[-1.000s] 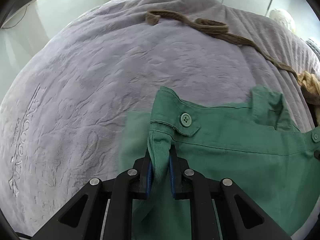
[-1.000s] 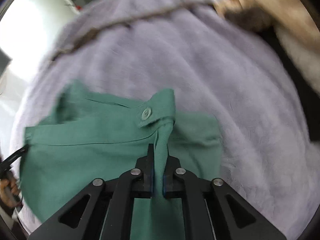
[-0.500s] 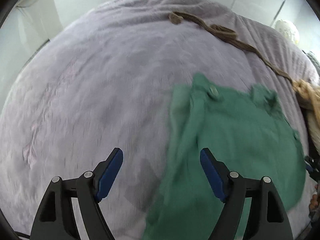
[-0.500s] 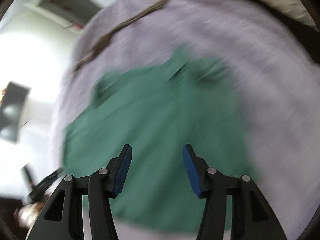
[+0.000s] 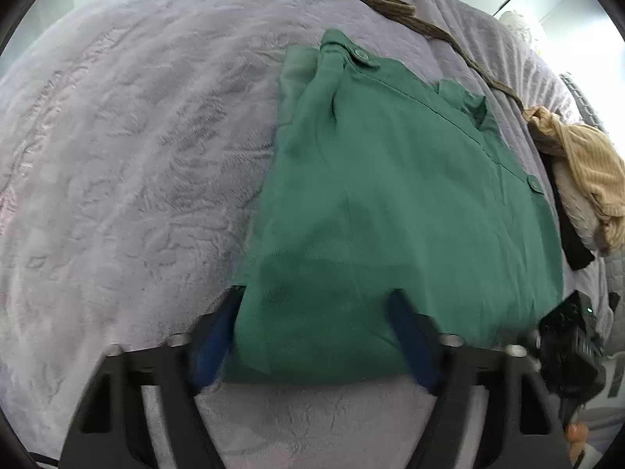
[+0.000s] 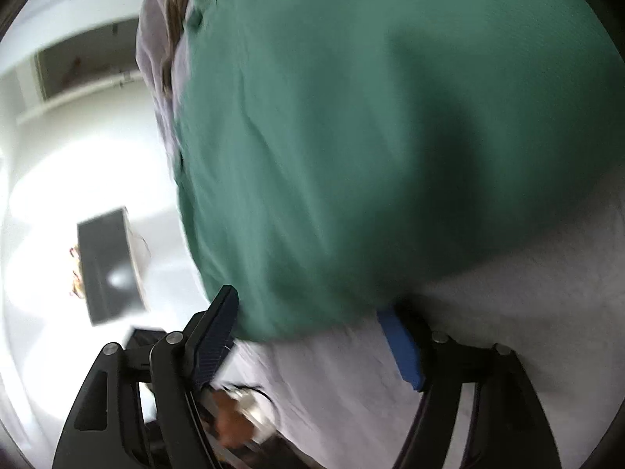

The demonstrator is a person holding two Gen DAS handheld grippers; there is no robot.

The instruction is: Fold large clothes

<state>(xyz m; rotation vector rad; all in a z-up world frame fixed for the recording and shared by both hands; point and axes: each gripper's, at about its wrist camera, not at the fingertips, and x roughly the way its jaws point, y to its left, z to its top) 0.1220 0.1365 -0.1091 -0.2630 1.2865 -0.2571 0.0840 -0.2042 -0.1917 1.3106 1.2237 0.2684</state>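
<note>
Left wrist view: the green garment [image 5: 390, 203] is laid folded on the lavender bedspread [image 5: 129, 164], its long axis run from 6 o'clock to 12 o'clock, the buttoned band [image 5: 361, 56] pointed toward 12. A brown cord [image 5: 394, 6] is seen at 12 o'clock and a tan knit item [image 5: 586, 168] at 3 o'clock. White walls and a dark panel [image 6: 107, 265] are shown at 9 o'clock in the right wrist view. The left gripper [image 5: 316, 340] is spread wide, nothing clamped, its fingers placed astride the near hem. The right gripper [image 6: 312, 336] is likewise spread, with the garment edge [image 6: 351, 136] between its fingers.
</note>
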